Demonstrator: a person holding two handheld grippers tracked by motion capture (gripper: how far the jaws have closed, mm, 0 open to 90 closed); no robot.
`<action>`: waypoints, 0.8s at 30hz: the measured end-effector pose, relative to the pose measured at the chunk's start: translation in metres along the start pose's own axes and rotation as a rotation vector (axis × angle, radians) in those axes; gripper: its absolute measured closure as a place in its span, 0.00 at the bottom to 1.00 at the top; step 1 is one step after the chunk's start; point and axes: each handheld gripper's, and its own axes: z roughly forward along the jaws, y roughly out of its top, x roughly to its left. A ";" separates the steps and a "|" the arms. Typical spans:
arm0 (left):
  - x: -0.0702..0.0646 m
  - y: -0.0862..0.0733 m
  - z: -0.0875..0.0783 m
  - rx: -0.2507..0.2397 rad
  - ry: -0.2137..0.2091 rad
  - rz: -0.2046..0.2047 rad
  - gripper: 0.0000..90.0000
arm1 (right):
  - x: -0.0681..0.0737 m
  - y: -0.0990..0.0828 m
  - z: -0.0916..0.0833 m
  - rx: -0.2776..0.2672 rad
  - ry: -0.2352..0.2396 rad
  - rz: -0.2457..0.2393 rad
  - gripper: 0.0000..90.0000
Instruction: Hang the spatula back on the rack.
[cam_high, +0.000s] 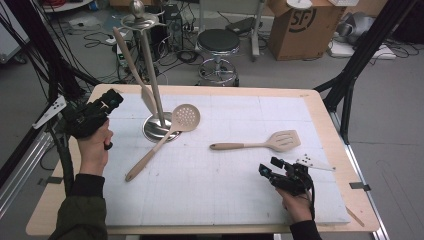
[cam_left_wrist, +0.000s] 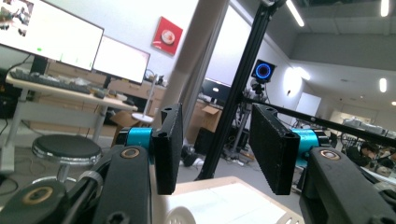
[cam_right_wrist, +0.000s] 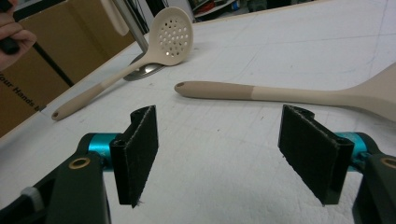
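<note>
A metal utensil stand (cam_high: 156, 80) rises from its round base (cam_high: 152, 131) at the back left of the white mat (cam_high: 225, 180). A beige spatula (cam_high: 131, 62) hangs from its top, tilted. A perforated skimmer (cam_high: 184, 118) leans on the base, handle toward me; its head (cam_right_wrist: 173, 35) also appears in the right gripper view. A slotted turner (cam_high: 260, 145) lies flat mid-right, with its handle (cam_right_wrist: 219, 90) ahead of my right gripper (cam_high: 267, 167) (cam_right_wrist: 218, 121), which is open and empty. My left gripper (cam_high: 113, 99) (cam_left_wrist: 215, 119) is held up left of the stand, open, nothing between its pads.
The wooden table rim (cam_high: 320, 107) frames the mat. A black stool (cam_high: 218, 42) and a cardboard box (cam_high: 300, 22) stand on the floor behind. Black frame posts (cam_high: 357, 60) flank the table. Monitors (cam_left_wrist: 51, 35) sit on a desk across the room.
</note>
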 end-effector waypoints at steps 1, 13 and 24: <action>-0.001 0.001 0.001 0.010 -0.001 0.003 0.61 | 0.000 0.000 0.000 -0.001 0.000 0.000 0.32; -0.030 0.024 0.015 -0.013 -0.047 0.067 0.55 | 0.000 0.000 -0.001 -0.002 0.001 0.004 0.32; -0.054 0.036 0.026 -0.021 -0.094 0.109 0.52 | 0.000 0.000 -0.001 -0.005 0.002 0.002 0.32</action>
